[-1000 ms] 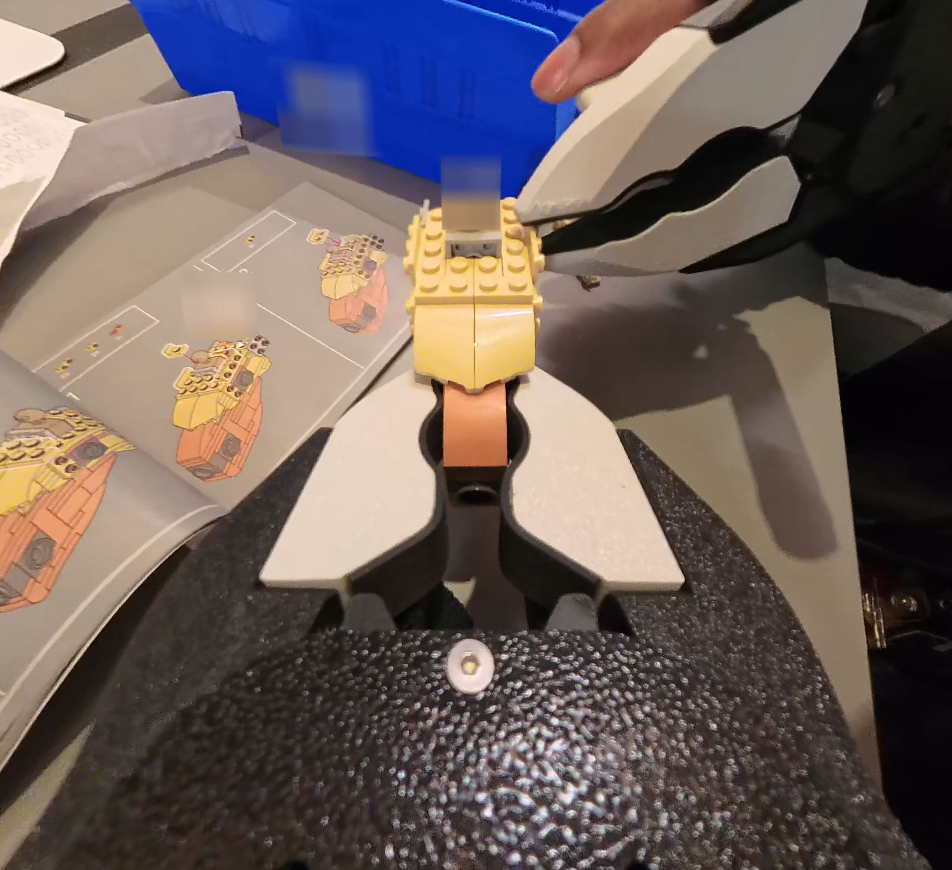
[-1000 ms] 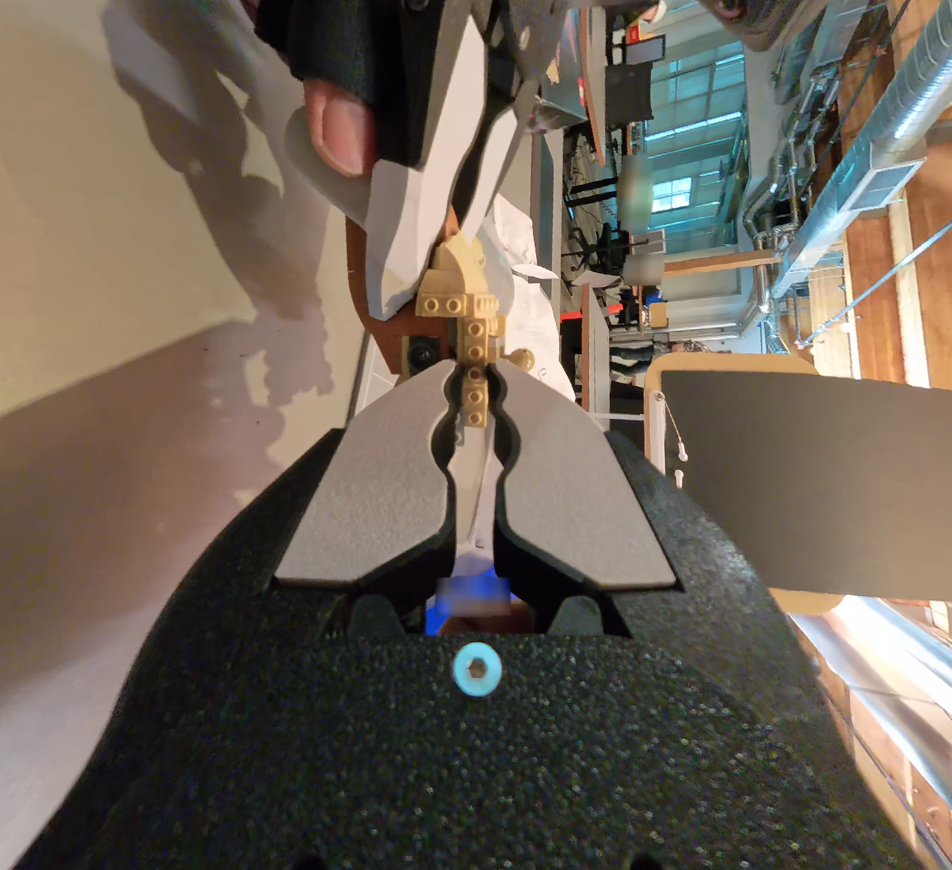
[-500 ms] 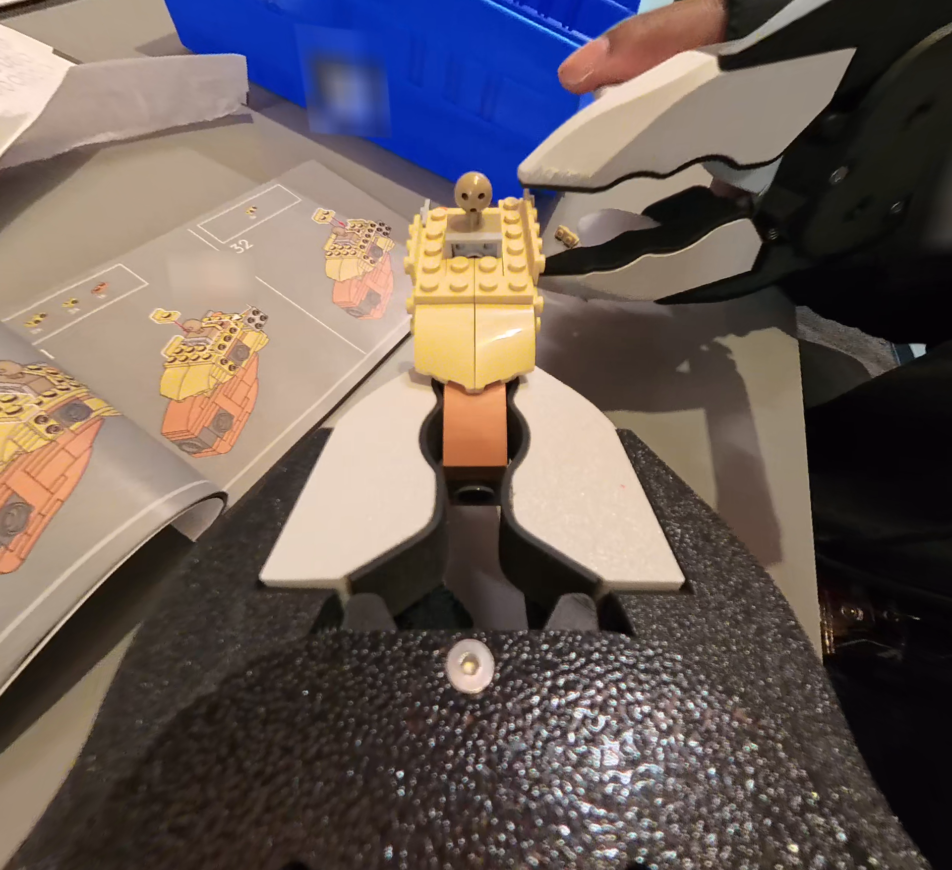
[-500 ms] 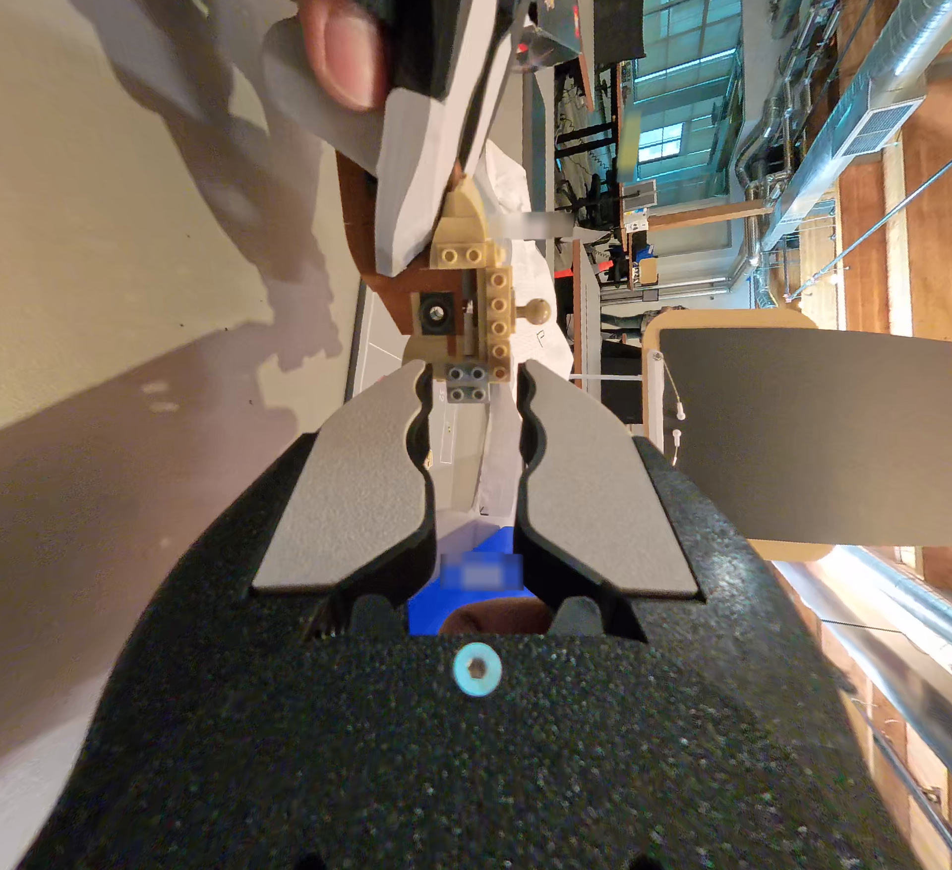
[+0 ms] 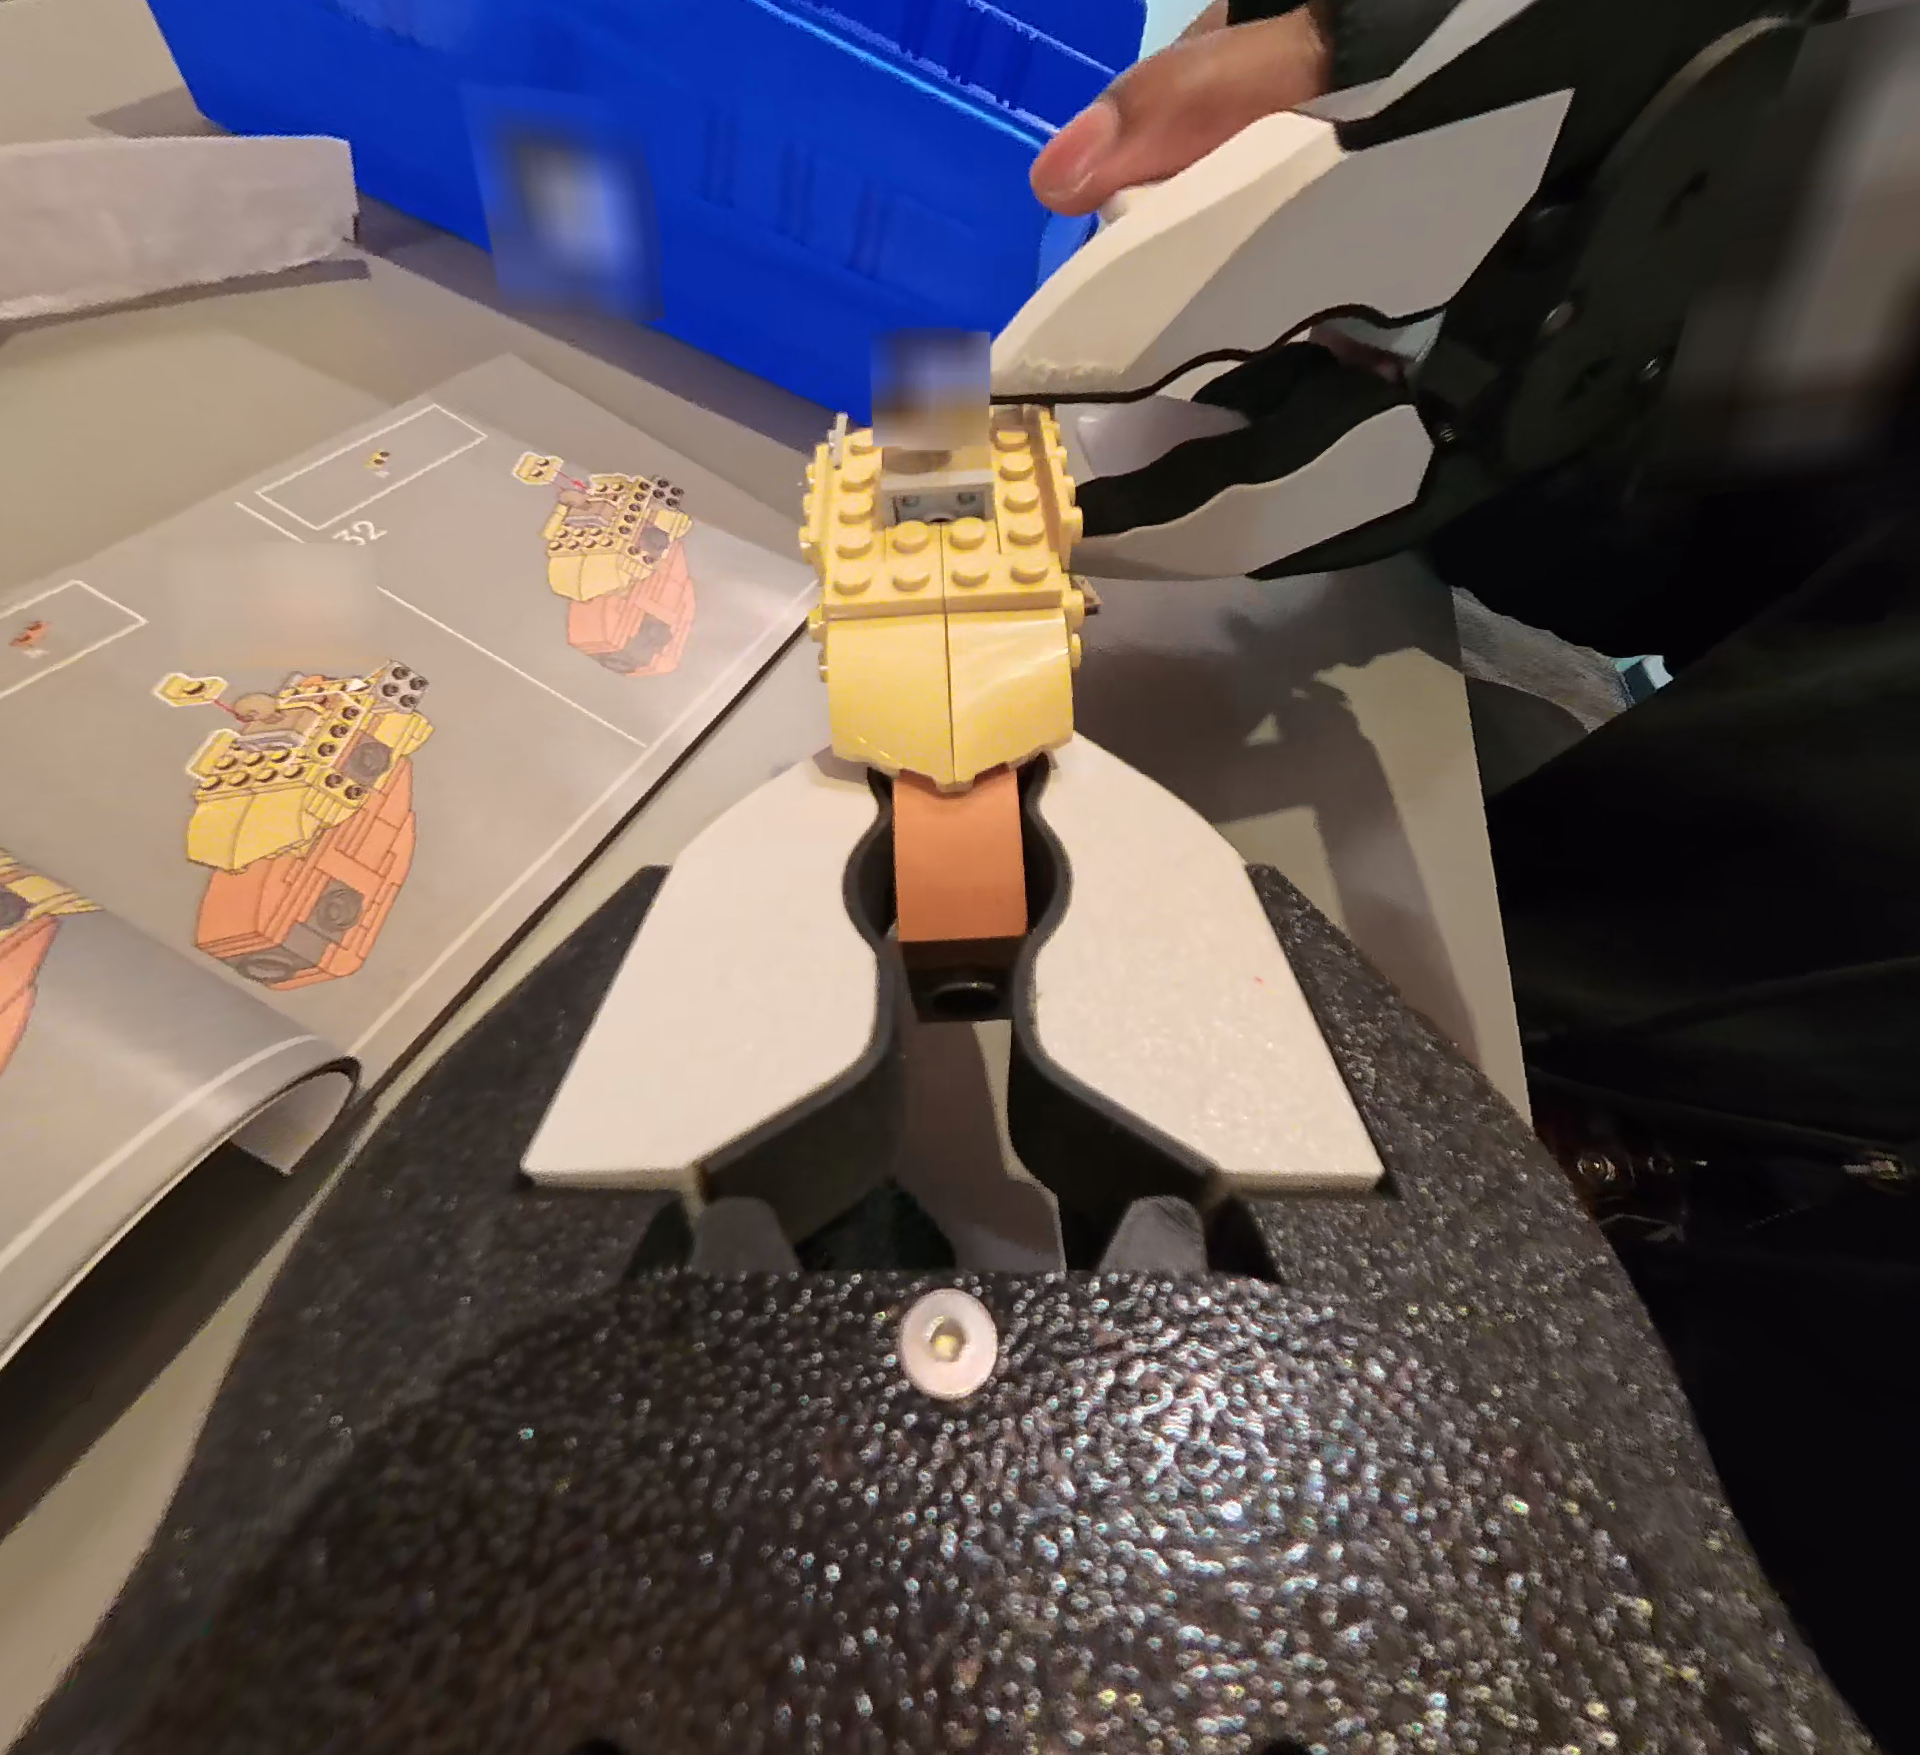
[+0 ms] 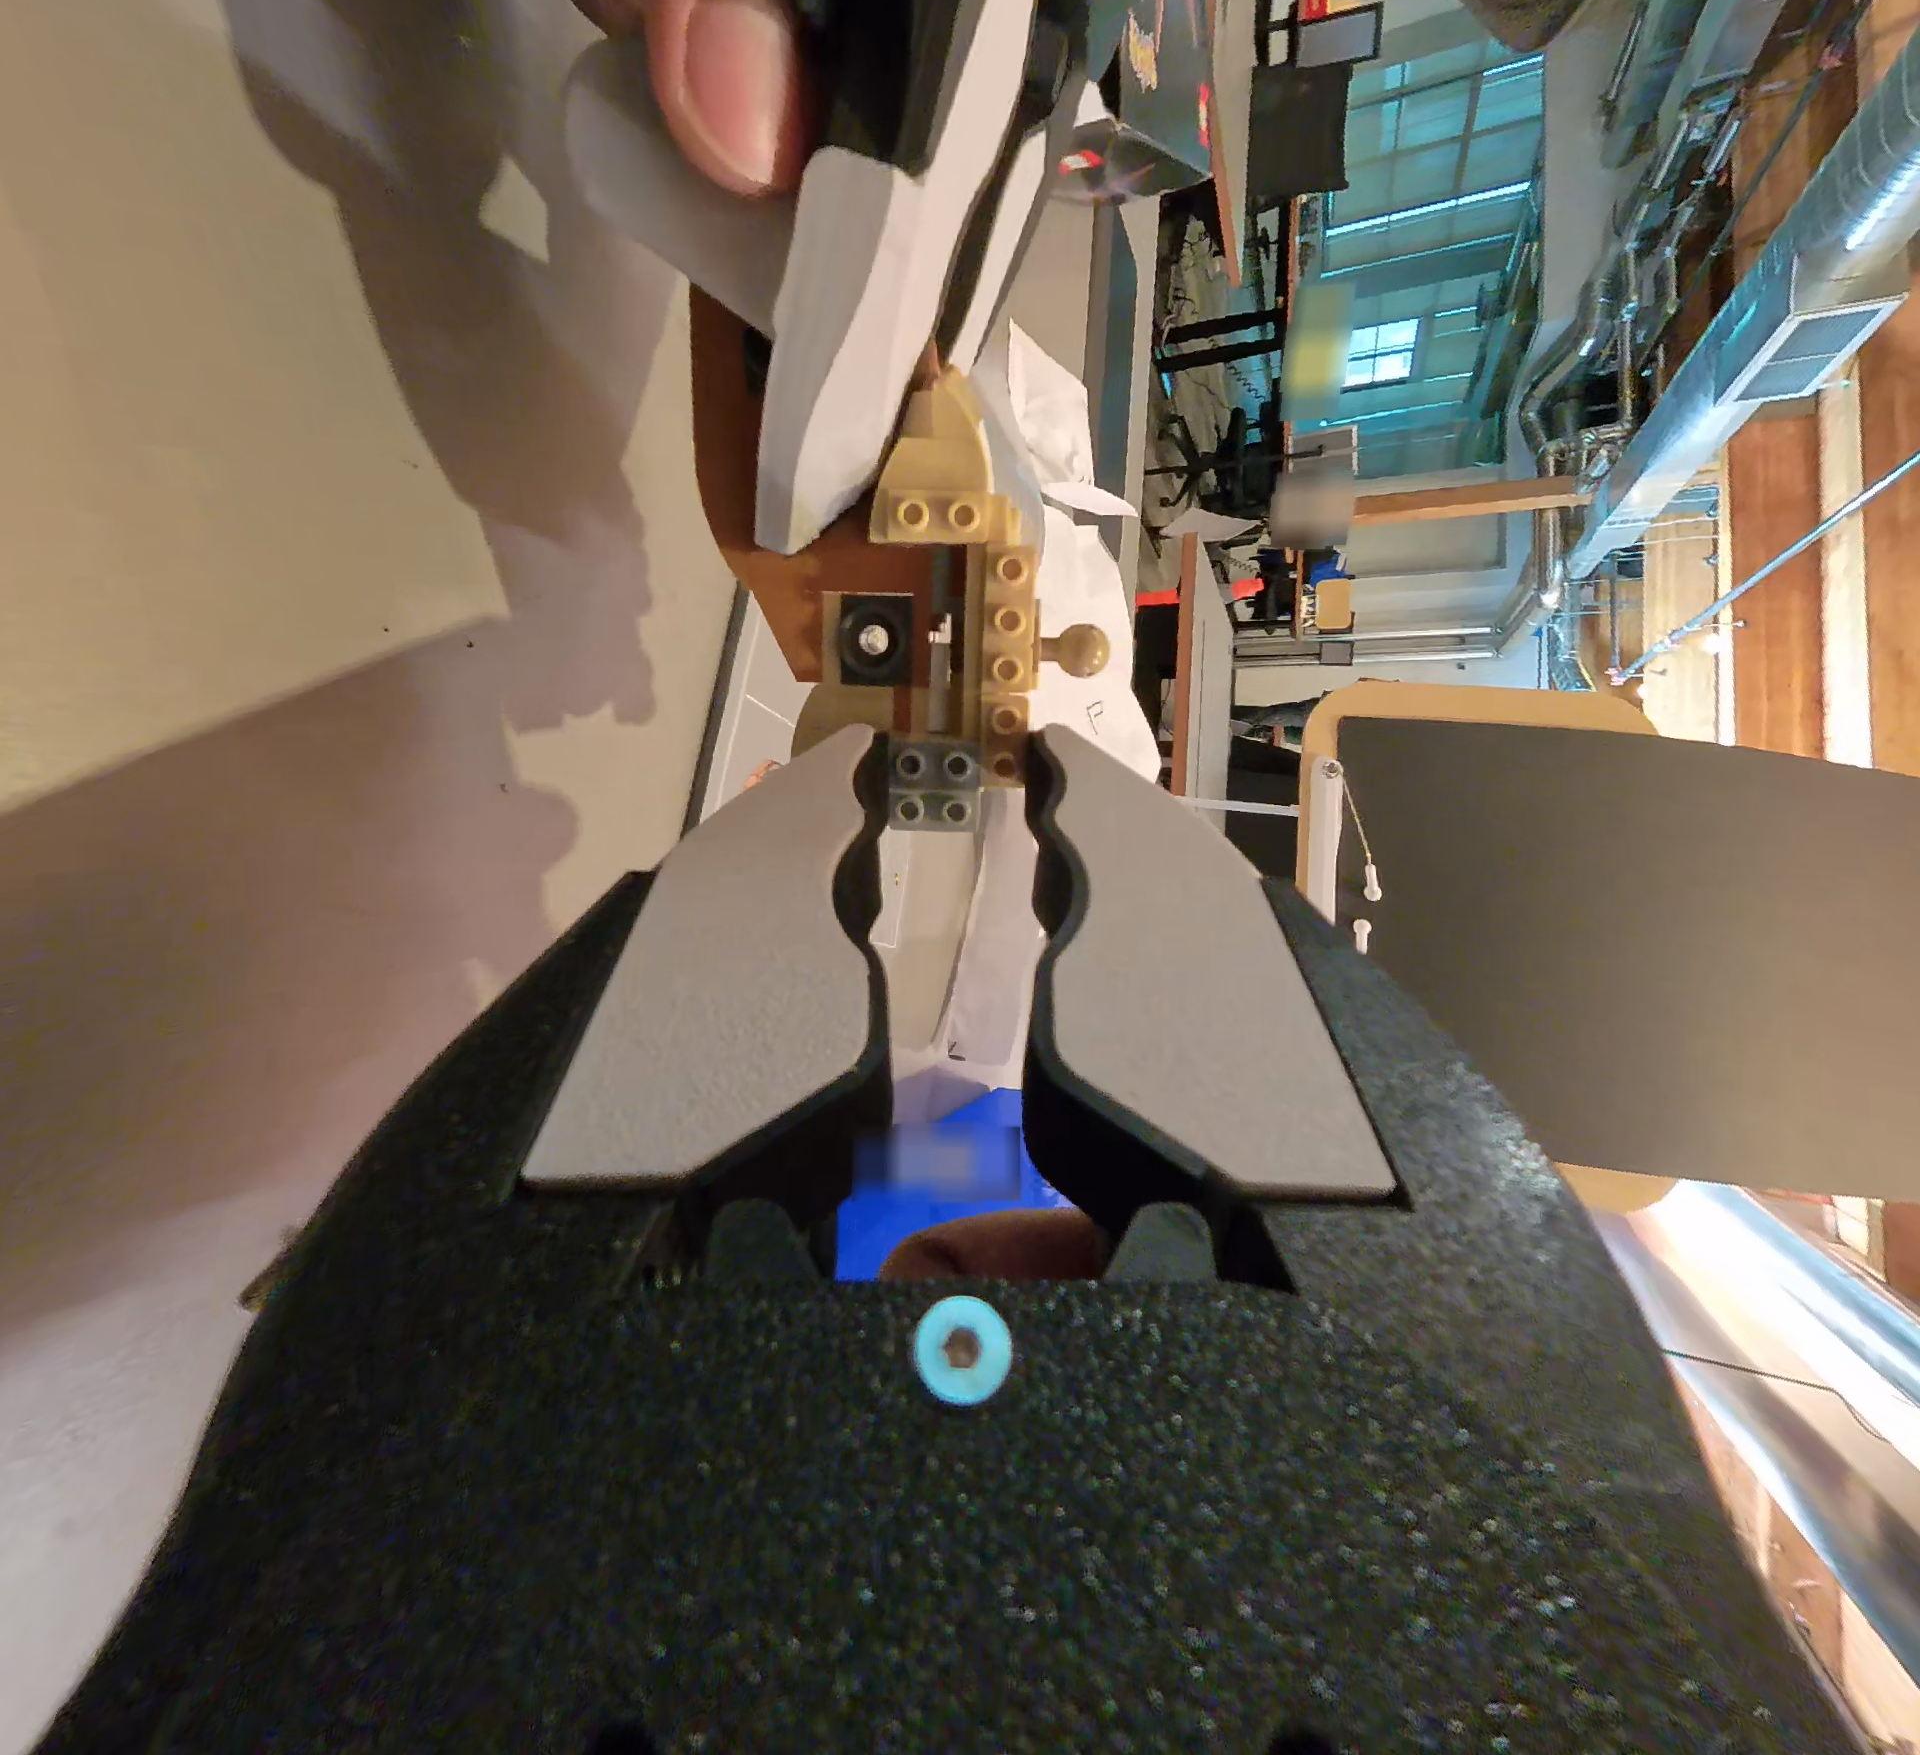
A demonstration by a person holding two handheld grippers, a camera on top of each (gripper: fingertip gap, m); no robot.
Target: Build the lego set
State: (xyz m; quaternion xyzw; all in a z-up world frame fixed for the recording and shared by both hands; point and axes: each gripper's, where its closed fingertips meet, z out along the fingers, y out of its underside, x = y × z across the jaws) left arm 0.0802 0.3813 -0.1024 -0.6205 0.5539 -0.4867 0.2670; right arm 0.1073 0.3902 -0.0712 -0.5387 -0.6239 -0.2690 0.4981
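My left gripper (image 5: pixel 956 775) is shut on the orange-brown base of the lego model (image 5: pixel 951 656) and holds it above the table, tan studded top facing up. In the right wrist view the model (image 6: pixel 1008 625) shows side-on with a tan ball knob (image 6: pixel 1081 651) and a grey brick (image 6: pixel 935 786). My right gripper (image 6: pixel 951 755) is open, with its tips either side of that grey brick. In the left wrist view the right gripper (image 5: pixel 1055 448) straddles the model's far right corner. The left gripper (image 6: pixel 862 417) shows at the top of the right wrist view.
An open instruction booklet (image 5: pixel 312 718) lies on the grey table (image 5: pixel 1299 718) to the left. A blue bin (image 5: pixel 623 95) stands behind the model. Crumpled grey wrapping (image 5: pixel 156 219) lies at the far left. A person's thumb (image 5: pixel 1101 147) rests on the right gripper. The gap from one gripper's tips to the other's is roughly 4 centimeters.
The right gripper was shut on the model's top edge, then opened and drew back. It has now come in again, still open, around the model's corner. The left gripper keeps its hold.
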